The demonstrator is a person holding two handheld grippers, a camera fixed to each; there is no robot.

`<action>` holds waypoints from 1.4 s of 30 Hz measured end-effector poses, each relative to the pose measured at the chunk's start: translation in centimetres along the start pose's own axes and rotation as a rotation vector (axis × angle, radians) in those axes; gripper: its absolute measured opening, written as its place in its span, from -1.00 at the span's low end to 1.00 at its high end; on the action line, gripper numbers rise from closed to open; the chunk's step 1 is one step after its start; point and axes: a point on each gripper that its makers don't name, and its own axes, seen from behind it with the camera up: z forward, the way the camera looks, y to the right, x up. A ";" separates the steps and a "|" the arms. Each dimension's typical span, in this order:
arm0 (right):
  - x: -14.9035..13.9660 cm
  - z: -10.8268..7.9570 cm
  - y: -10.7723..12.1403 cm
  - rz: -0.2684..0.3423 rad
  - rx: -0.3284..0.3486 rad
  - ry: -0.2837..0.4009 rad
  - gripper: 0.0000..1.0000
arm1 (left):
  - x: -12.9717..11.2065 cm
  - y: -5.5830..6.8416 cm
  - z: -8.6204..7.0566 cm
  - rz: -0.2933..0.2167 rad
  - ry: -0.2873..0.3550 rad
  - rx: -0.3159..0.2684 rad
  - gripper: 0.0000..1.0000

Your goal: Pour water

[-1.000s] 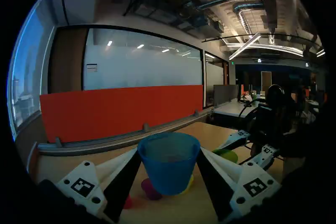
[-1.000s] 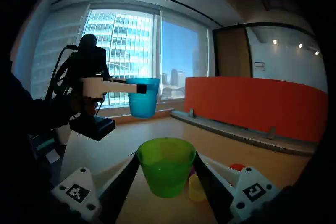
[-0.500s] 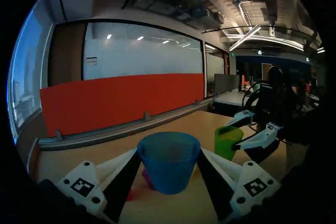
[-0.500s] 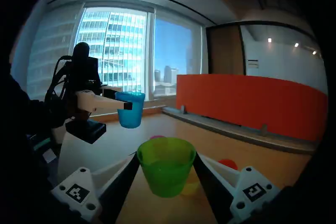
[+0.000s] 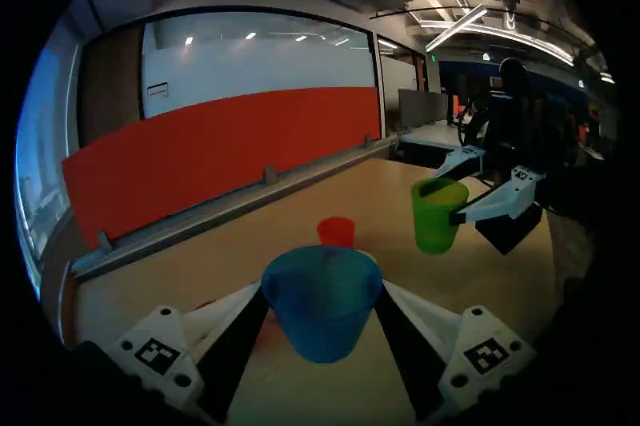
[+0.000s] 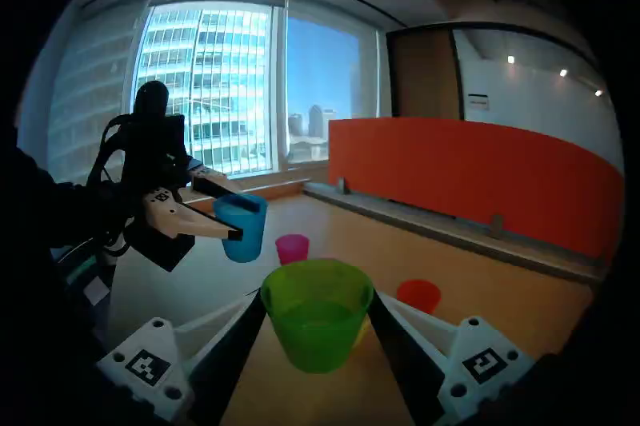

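Observation:
In the left gripper view, my left gripper [image 5: 322,310] is shut on a blue cup [image 5: 322,302], held upright above the wooden table [image 5: 240,258]. Farther right, the right gripper [image 5: 468,198] holds a green cup [image 5: 436,214]. In the right gripper view, my right gripper [image 6: 318,322] is shut on that green cup [image 6: 317,312], upright, with a pale liquid in the bottom. To the left there, the left gripper [image 6: 232,222] carries the blue cup [image 6: 242,226], slightly tilted, with a hand behind it.
A small red cup [image 5: 336,231] stands on the table; it is also in the right gripper view [image 6: 418,295] beside a magenta cup [image 6: 292,248]. A yellow cup edge [image 6: 364,332] peeks behind the green one. An orange partition [image 5: 224,154] and a rail [image 5: 240,206] bound the table's far side.
Both views have tipped down toward the table, bringing the small red and magenta cups into sight. The two held cups have drawn closer together and lower.

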 end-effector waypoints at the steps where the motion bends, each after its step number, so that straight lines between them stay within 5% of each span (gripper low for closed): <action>1: -0.1 0.0 0.1 0.001 -0.001 -0.004 0.83 | -0.3 0.1 0.2 0.004 -0.009 -0.003 0.75; 42: -8.0 0.6 2.4 -0.030 0.019 -0.298 0.83 | -10.4 2.5 4.1 0.130 -0.340 -0.114 0.75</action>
